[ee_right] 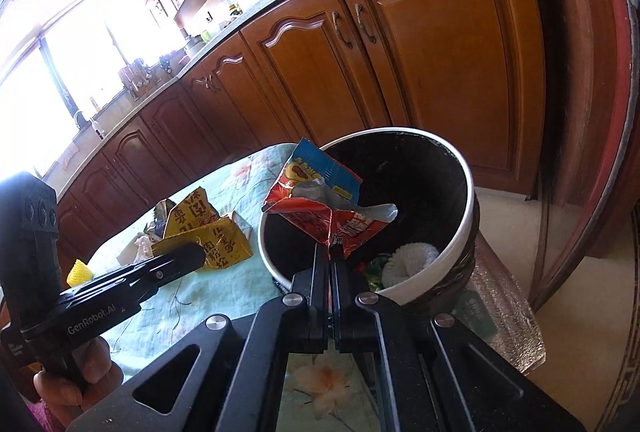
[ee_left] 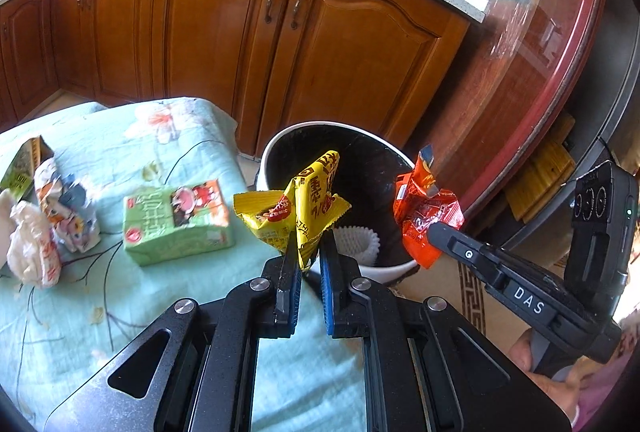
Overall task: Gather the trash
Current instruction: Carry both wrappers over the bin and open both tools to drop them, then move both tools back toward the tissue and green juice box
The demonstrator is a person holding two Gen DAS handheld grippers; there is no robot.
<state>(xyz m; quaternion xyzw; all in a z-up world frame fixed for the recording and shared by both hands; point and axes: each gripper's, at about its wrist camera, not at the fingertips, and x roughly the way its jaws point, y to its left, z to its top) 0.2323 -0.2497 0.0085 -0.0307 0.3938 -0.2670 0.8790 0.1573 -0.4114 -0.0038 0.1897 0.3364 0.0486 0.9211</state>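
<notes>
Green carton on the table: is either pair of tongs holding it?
No, the green carton lies free on the tablecloth, apart from both tongs.

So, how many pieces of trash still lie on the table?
4 in the left wrist view: green carton, crumpled patterned wrapper, white bag, green box at the edge. Others may be hidden.

Glossy crinkled foil wrappers [ee_left: 308,200], matt floral cloth [ee_left: 100,312], varnished wood cabinets [ee_left: 224,32]

- Your left gripper [ee_left: 309,244]: matte black links, silver rivets, blue pads.
- Your right gripper [ee_right: 331,264]: black too, "DAS" lettered on its side.
- Bare skin on your hand [ee_right: 80,372].
</notes>
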